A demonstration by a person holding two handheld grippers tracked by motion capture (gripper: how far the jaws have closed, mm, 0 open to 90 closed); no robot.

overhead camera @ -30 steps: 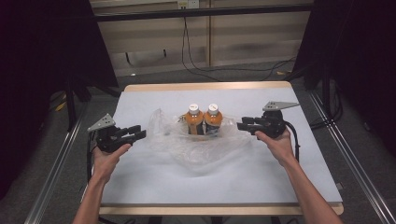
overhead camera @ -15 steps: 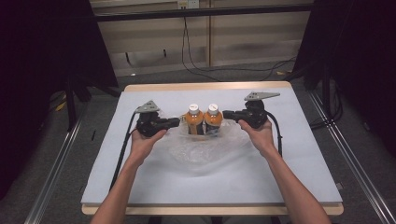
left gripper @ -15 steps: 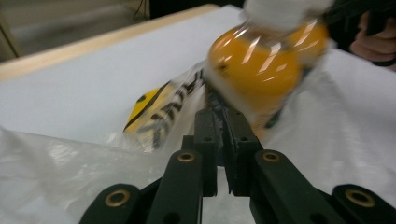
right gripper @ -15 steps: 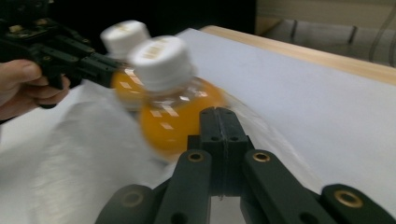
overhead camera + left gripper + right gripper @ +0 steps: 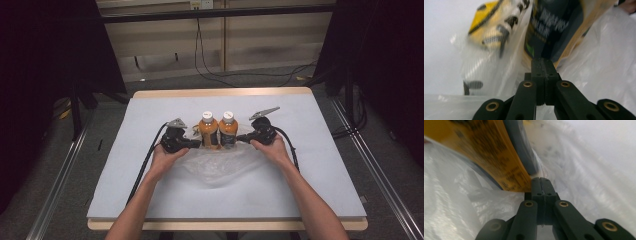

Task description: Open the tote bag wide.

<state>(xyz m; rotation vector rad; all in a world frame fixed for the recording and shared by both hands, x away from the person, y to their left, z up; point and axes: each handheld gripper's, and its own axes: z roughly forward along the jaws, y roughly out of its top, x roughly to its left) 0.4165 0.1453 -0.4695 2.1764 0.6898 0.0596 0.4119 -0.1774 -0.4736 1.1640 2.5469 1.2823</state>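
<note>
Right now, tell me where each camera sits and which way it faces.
High view: above the person's side, looking forward and down at the table; forearms, left gripper and right gripper flank two bottles.
Left gripper view: rides that gripper, facing the bottles through the plastic bag; jaws closed.
Right gripper view: likewise, facing a bottle label.
Shared: bag and bottles.

High view: table (image 5: 150, 190) evenly lit from above, surroundings dark. Gripper views soft, bottle labels (image 5: 496, 27) blurred (very close); plastic (image 5: 599, 170) glary.
</note>
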